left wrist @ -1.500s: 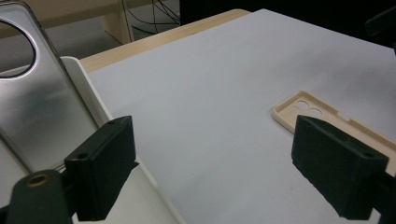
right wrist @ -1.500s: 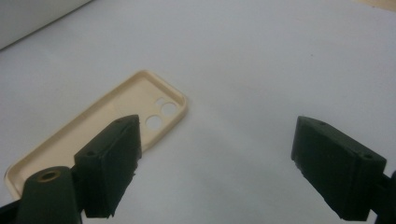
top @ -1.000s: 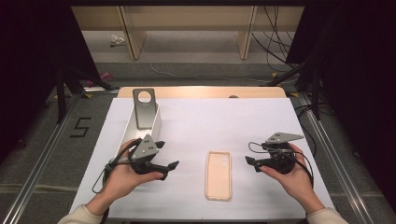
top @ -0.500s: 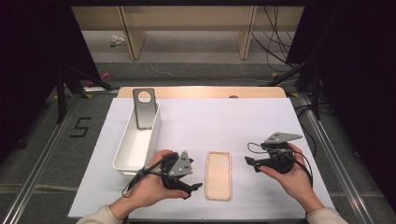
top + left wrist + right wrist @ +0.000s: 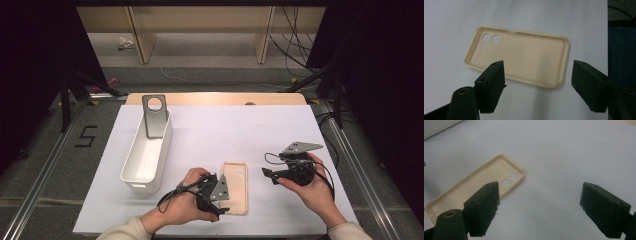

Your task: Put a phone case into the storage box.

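The left gripper (image 5: 223, 200) sits low over the white table cover (image 5: 240, 130), right at the near left edge of the phone case (image 5: 235, 187). Its jaws stand apart with nothing pressed between them, and they have just been closing a little; in the left gripper view the case (image 5: 524, 58) lies just ahead of the two black jaws, its near long edge reaching down into the gap between them, with neither pad touching it. The case is cream-coloured and lies flat with its hollow side up, the camera cut-outs at the end to the left of the left jaw in that view. The left hand (image 5: 182, 207) wraps the body of the gripper, and its cable loops off to the side away from the case.

The right gripper (image 5: 267, 173) is held in the right hand (image 5: 310, 187) on the other side of the case and a little apart from it, pointing toward it. Its jaws are wide apart and empty. In the right gripper view the case (image 5: 474, 187) lies ahead of and partly behind the left jaw, with bare cover ahead of the right jaw.

A long white bin (image 5: 147, 152) stands beyond the left gripper, on the side away from the case, with a grey plate (image 5: 154, 116) with a round hole leaning upright at its far end.
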{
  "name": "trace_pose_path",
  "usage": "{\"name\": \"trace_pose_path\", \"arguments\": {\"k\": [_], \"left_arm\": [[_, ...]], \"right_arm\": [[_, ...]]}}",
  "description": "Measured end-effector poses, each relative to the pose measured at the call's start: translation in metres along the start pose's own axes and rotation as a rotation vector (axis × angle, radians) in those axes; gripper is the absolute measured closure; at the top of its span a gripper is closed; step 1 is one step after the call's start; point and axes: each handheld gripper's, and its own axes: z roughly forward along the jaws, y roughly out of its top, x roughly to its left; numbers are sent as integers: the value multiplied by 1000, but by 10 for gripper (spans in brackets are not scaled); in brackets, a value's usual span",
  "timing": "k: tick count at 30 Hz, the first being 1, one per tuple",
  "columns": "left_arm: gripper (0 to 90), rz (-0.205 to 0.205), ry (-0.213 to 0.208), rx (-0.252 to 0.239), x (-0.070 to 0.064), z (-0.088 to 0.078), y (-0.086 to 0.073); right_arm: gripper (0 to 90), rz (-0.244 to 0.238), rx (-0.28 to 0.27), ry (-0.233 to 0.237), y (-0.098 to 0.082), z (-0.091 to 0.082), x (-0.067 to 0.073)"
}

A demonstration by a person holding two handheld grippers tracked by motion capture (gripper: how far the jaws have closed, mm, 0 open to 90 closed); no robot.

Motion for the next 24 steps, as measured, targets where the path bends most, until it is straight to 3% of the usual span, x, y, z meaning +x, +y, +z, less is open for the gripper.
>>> {"name": "trace_pose_path", "arguments": {"k": [7, 12, 24], "left_arm": [[273, 68, -26, 88, -7, 19, 6], [277, 82, -38, 127, -11, 30, 9], [292, 117, -23, 158, -13, 41, 15]], "right_arm": [[168, -3, -1, 1, 0, 0, 0], [168, -3, -2, 5, 0, 0, 0], [167, -5, -2, 7, 1, 0, 1]]}}
